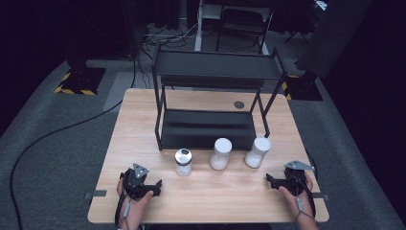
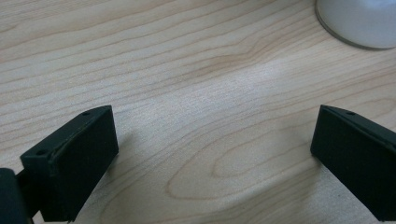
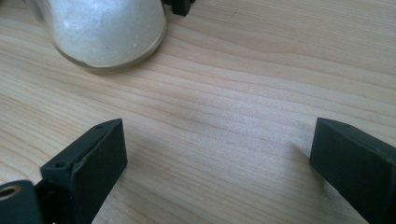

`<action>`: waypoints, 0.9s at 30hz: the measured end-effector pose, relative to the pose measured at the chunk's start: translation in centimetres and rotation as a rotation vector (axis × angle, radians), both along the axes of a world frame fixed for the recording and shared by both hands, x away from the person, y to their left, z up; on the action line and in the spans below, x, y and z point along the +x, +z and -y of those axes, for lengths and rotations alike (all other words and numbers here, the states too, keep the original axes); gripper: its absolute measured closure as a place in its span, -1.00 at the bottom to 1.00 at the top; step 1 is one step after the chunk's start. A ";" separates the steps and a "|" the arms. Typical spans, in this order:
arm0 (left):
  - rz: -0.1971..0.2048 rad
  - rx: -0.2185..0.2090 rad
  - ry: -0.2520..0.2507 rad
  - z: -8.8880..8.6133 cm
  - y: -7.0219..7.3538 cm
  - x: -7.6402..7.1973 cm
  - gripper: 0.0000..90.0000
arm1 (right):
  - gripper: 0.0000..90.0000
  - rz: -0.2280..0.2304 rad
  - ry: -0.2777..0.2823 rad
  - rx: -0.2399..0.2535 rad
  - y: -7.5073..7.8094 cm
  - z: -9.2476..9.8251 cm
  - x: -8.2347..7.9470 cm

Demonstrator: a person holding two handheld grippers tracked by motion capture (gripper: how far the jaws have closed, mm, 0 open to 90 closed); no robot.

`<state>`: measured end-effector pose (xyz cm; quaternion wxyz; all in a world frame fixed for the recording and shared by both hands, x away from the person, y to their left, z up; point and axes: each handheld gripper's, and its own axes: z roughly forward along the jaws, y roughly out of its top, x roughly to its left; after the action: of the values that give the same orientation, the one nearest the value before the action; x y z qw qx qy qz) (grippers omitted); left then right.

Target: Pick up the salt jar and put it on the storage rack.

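With both the left gripper point(image 1: 155, 184) and right gripper point(image 1: 269, 179) resting wide open and empty on the table point(image 1: 143, 120), three jars point(image 1: 221, 153) stand before the black shelf rack point(image 1: 210, 96), so probably approach one level, jaws straddling its body.

1. You will find no readable text, label, brand or number on any of the three jars point(image 1: 220, 153), the rack point(image 1: 210, 96) or the counter point(image 1: 143, 120).
2. The yellow-black hazard stripes point(image 1: 72, 90) on the floor carry no words.
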<state>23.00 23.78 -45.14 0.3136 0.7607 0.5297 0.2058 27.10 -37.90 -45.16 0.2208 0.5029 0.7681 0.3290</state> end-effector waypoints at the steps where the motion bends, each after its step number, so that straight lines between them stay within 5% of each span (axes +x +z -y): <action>1: 0.000 0.000 0.000 0.0 0.0 0.0 -0.99 | -0.92 0.000 -0.001 -0.001 0.0 0.0 0.0; 7: 0.002 -0.002 0.002 0.0 0.0 -0.1 -0.98 | -0.94 -0.001 0.001 -0.003 0.0 -0.1 0.1; 11: 0.015 -0.086 0.011 -1.2 -0.3 -0.4 -0.88 | -0.98 -0.003 -0.005 -0.008 0.0 -0.3 0.4; 14: 0.026 -0.104 0.015 -1.4 -0.3 -0.7 -0.88 | -0.98 -0.005 -0.013 -0.007 0.0 -0.5 0.4; 27: 0.182 -0.152 0.021 -0.3 0.8 -2.5 -0.88 | -0.99 -0.006 -0.029 -0.008 0.1 -0.9 0.6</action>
<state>20.55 24.12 -44.35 0.4148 0.7073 0.5212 0.2366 27.65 -37.03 -45.10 0.2251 0.5143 0.7627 0.3212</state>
